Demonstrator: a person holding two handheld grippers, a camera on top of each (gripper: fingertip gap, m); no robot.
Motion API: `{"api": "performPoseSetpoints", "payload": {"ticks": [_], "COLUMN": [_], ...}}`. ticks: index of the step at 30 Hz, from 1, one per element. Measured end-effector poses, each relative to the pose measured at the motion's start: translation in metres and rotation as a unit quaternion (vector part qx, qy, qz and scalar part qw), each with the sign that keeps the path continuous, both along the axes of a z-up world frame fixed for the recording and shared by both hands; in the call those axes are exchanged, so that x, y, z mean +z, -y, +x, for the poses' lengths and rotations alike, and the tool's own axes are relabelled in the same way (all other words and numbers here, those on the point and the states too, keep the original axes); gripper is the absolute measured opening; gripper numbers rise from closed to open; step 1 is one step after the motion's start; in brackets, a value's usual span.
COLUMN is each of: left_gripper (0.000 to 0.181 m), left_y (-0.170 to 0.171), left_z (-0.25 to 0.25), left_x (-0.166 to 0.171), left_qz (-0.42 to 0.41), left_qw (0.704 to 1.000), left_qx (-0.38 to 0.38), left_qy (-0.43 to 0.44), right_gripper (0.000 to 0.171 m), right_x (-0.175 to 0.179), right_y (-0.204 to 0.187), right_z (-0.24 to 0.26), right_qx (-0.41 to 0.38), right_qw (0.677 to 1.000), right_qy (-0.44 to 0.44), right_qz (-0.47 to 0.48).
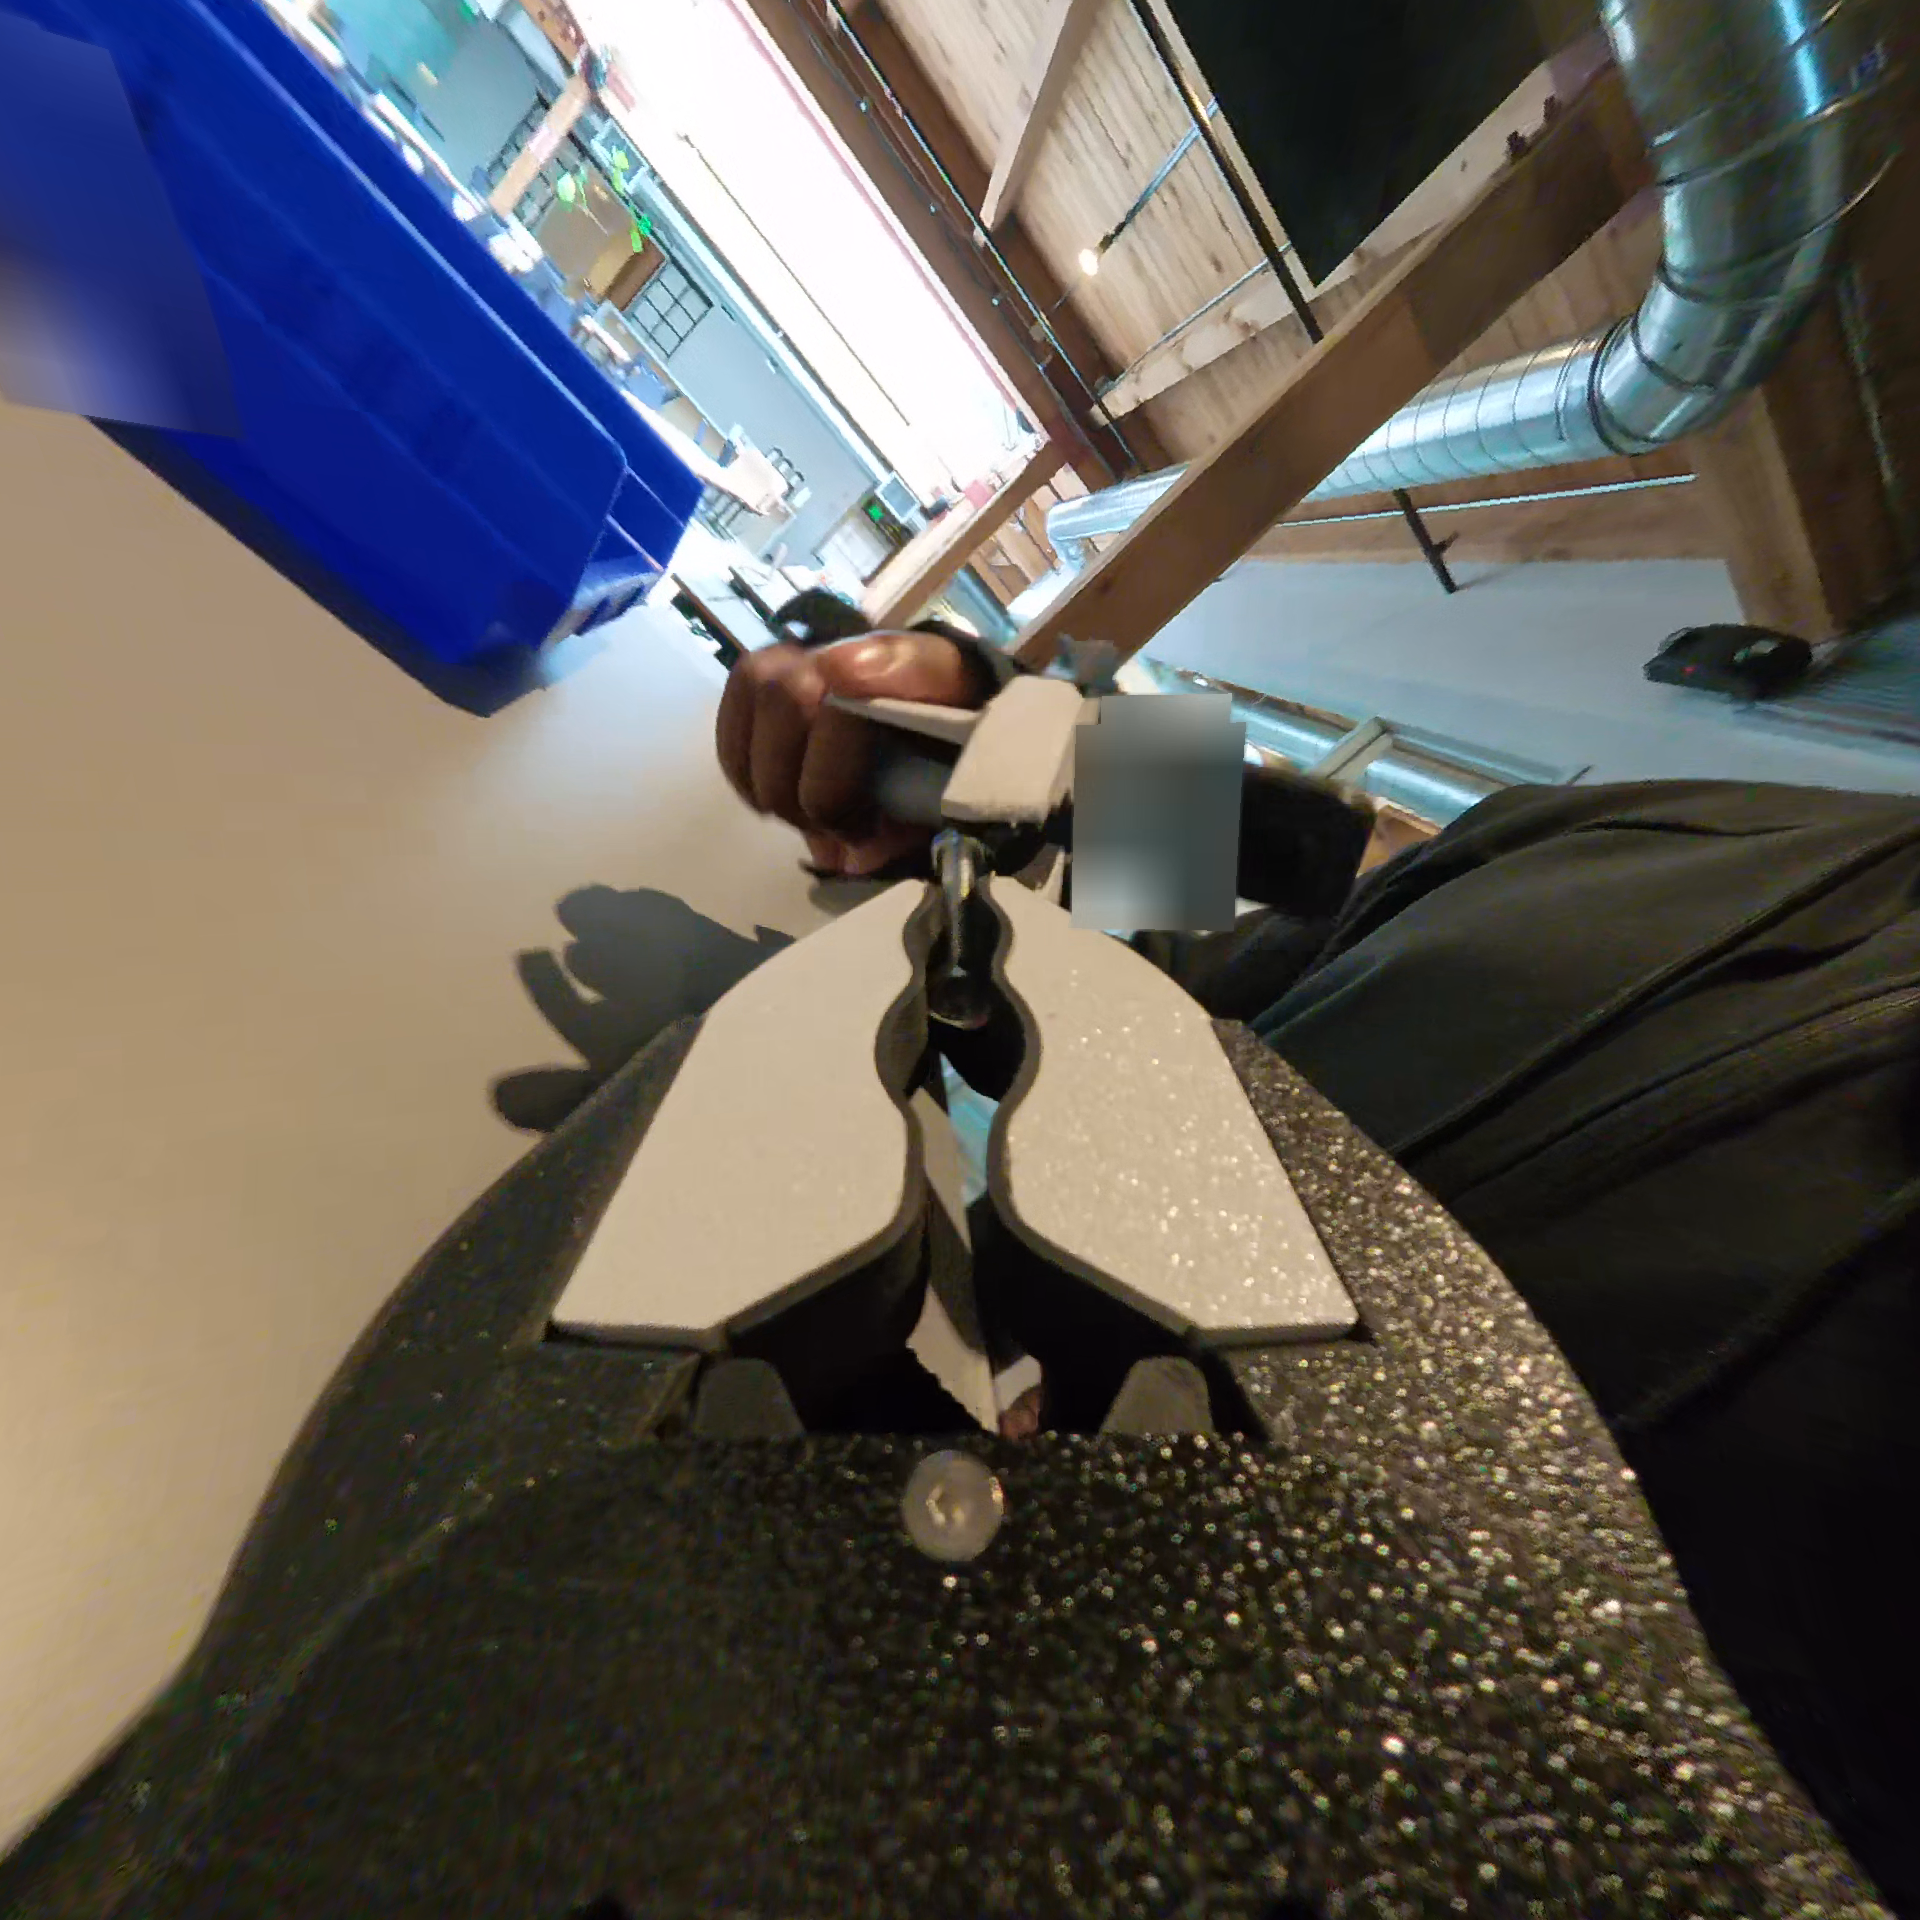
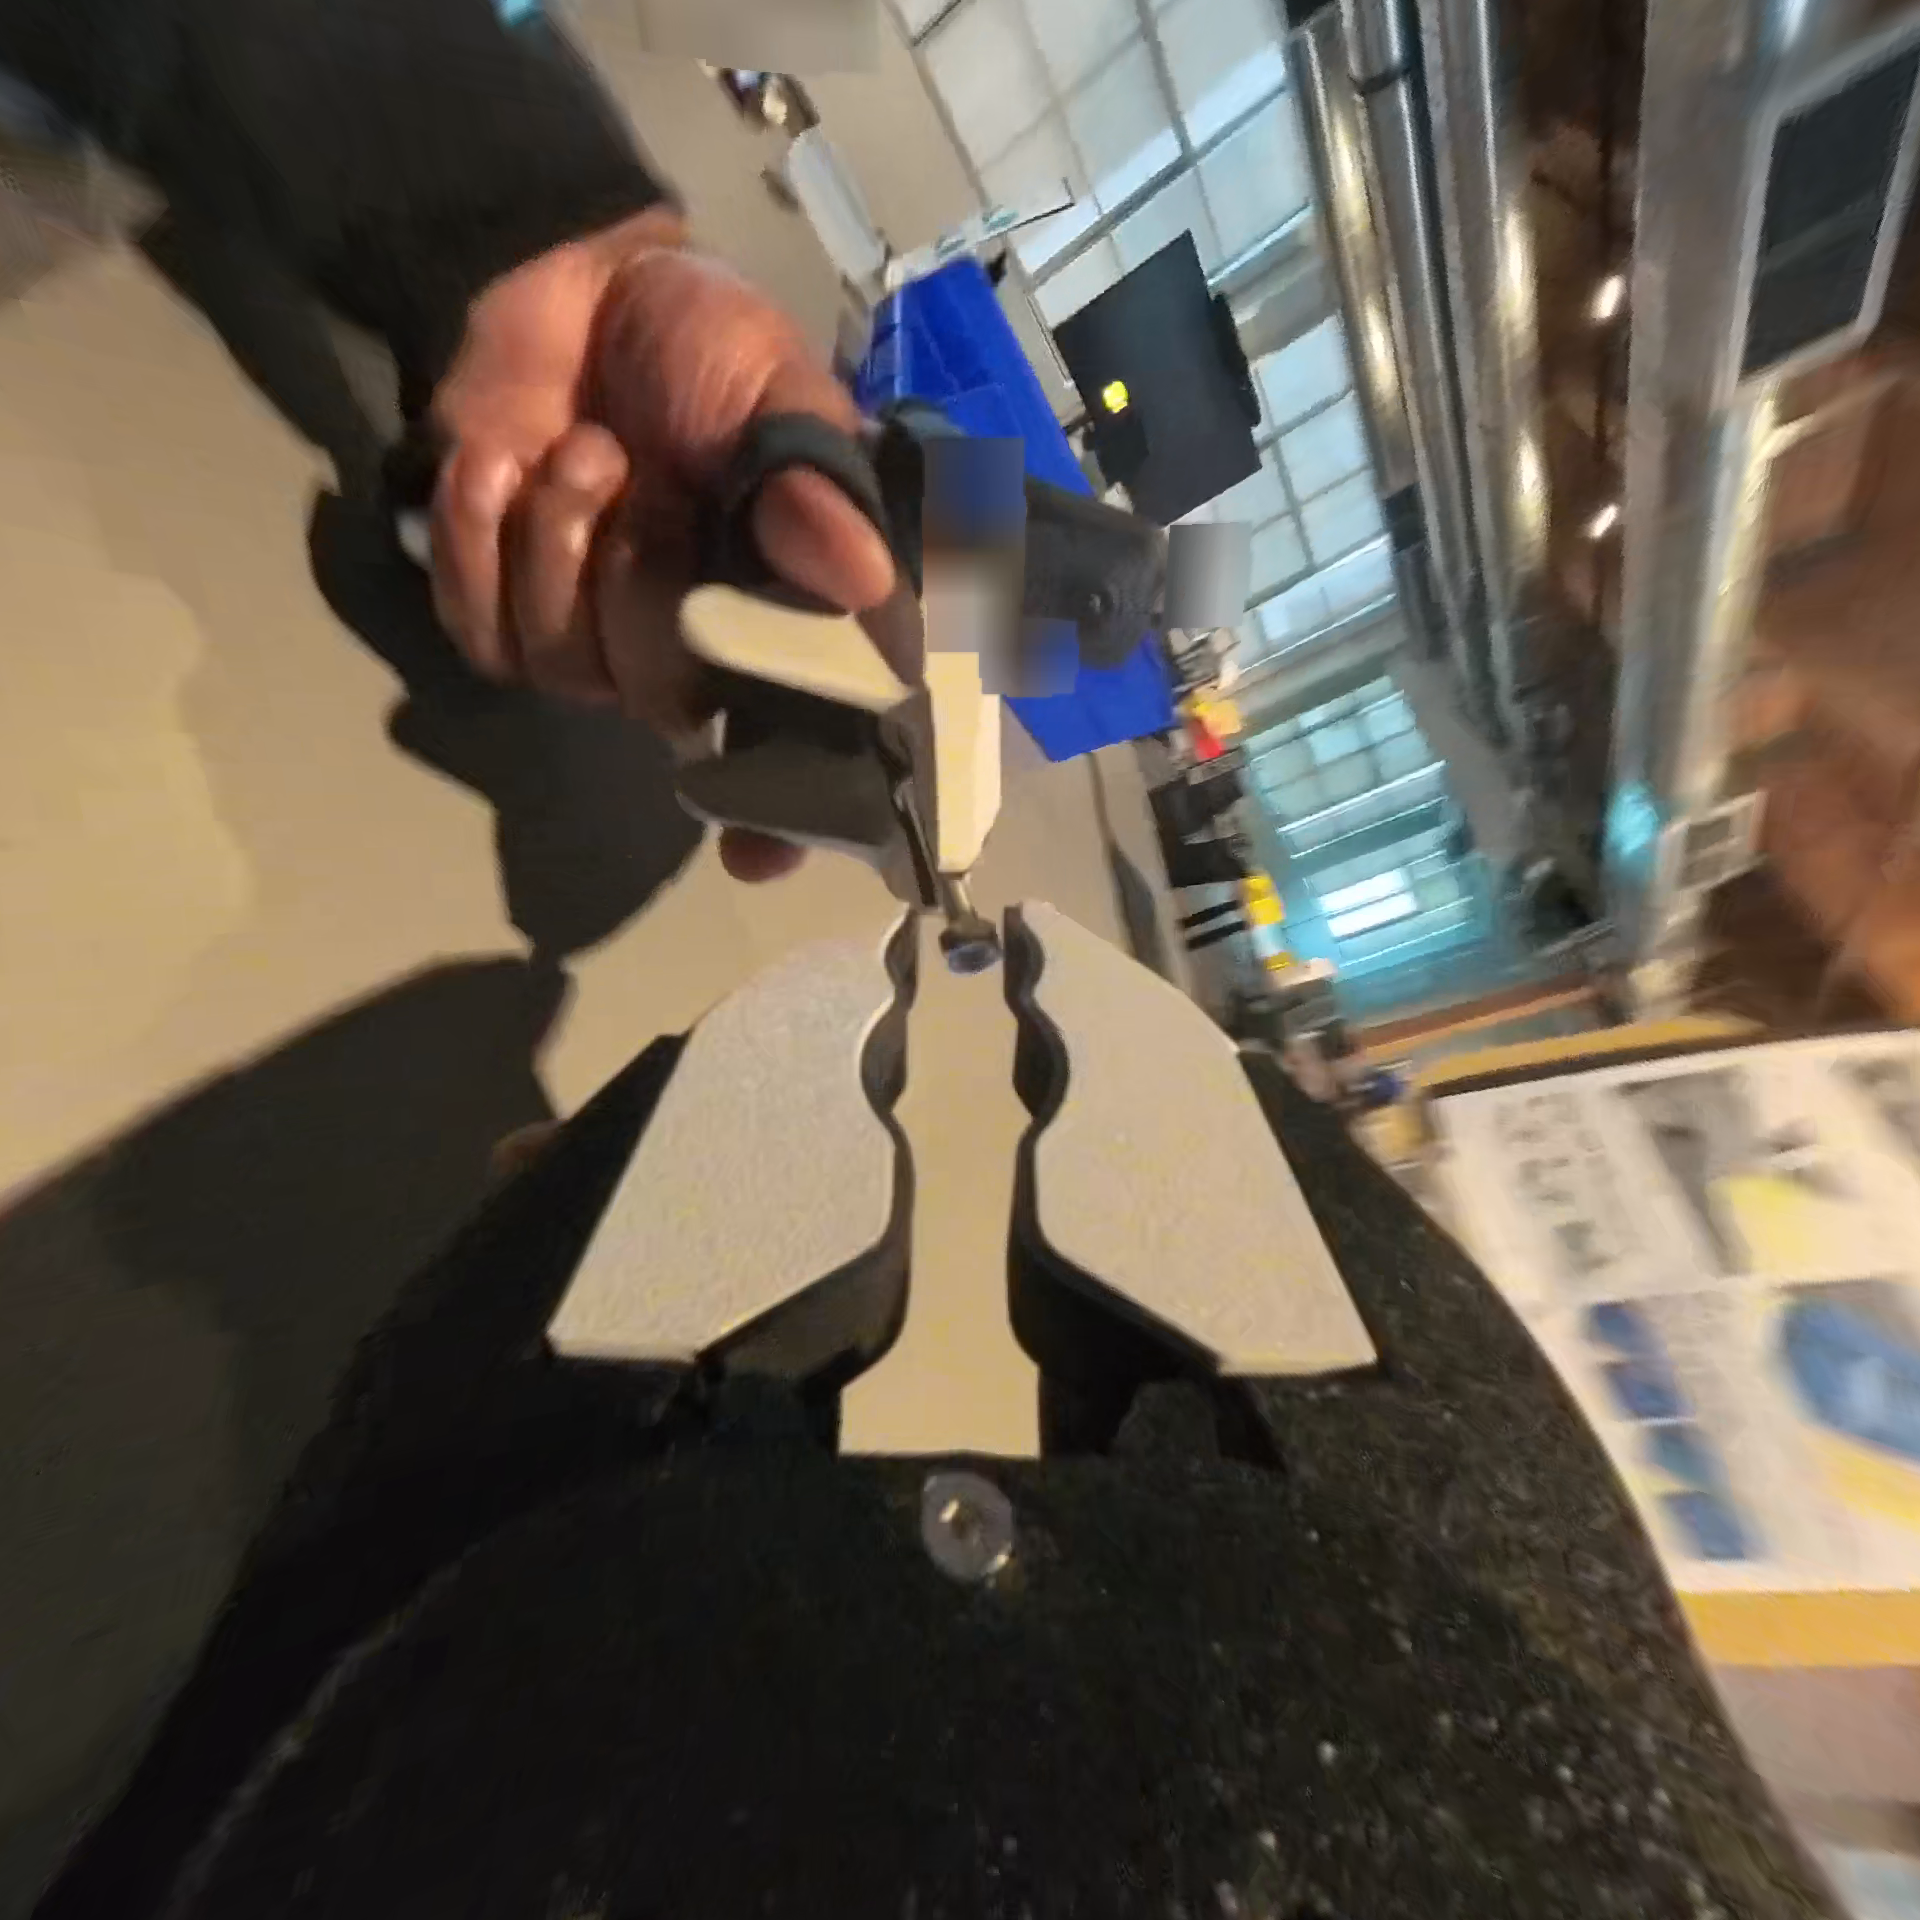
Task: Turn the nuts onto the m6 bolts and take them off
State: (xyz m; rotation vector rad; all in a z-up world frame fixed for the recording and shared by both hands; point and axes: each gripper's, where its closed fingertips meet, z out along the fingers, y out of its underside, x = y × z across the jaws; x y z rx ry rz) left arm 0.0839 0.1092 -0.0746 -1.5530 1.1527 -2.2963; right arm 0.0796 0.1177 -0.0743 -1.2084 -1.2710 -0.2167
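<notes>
My left gripper is shut on a metal bolt; the bolt's head sits in the hollow between the pads and its shank points out past the tips. In the right wrist view the left gripper holds the bolt's threaded end forward, with a small nut with a blue insert on it. My right gripper is open, its fingertips on either side of the nut with a gap showing. The right gripper also shows in the left wrist view, just beyond the bolt's tip. A hand holds each gripper.
A blue plastic bin stands on the white table to the upper left; it also shows in the right wrist view. A printed sheet lies at the right. The person's dark clothing is close behind the grippers. Only a small space, under 4 cm, lies between the two pairs of fingers.
</notes>
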Motion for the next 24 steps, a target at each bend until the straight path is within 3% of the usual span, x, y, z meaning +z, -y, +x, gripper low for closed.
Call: {"api": "performPoseSetpoints", "payload": {"ticks": [2,6,10,12,15,19,21,24], "left_gripper": [0.005,0.005,0.005,0.005,0.005,0.005,0.005,0.005], "left_y": [-0.004,-0.011,-0.011,-0.010,-0.011,-0.006,-0.010,-0.012], "left_z": [-0.003,-0.009,-0.015,-0.017,-0.022,-0.032,-0.032,-0.037], "left_x": [0.004,0.006,0.010,0.009,0.004,0.004,-0.004,-0.001], "left_qz": [0.027,0.093,0.128,0.136,0.114,-0.011,-0.031,-0.009], "left_qw": [0.999,0.995,0.991,0.990,0.993,0.999,0.999,1.000], "left_qx": [0.016,0.037,0.038,0.036,0.020,-0.039,-0.030,-0.019], "left_qy": [0.011,0.019,0.030,0.028,0.013,0.001,-0.014,0.002], "right_gripper": [0.025,0.029,0.027,0.014,0.011,0.011,0.011,0.012], "right_x": [0.000,0.010,0.011,0.007,0.001,0.001,-0.004,-0.002], "right_y": [-0.002,-0.006,-0.009,-0.009,-0.010,-0.009,-0.013,-0.016], "right_z": [-0.002,-0.005,-0.014,-0.019,-0.024,-0.029,-0.028,-0.033], "right_qx": [0.004,0.019,0.035,0.035,0.021,0.011,-0.012,-0.020], "right_qw": [0.990,0.929,0.878,0.876,0.919,0.997,0.998,0.999], "right_qy": [-0.103,-0.278,-0.341,-0.331,-0.257,-0.041,0.057,0.025], "right_qz": [-0.096,-0.242,-0.333,-0.349,-0.299,-0.058,0.018,0.019]}}
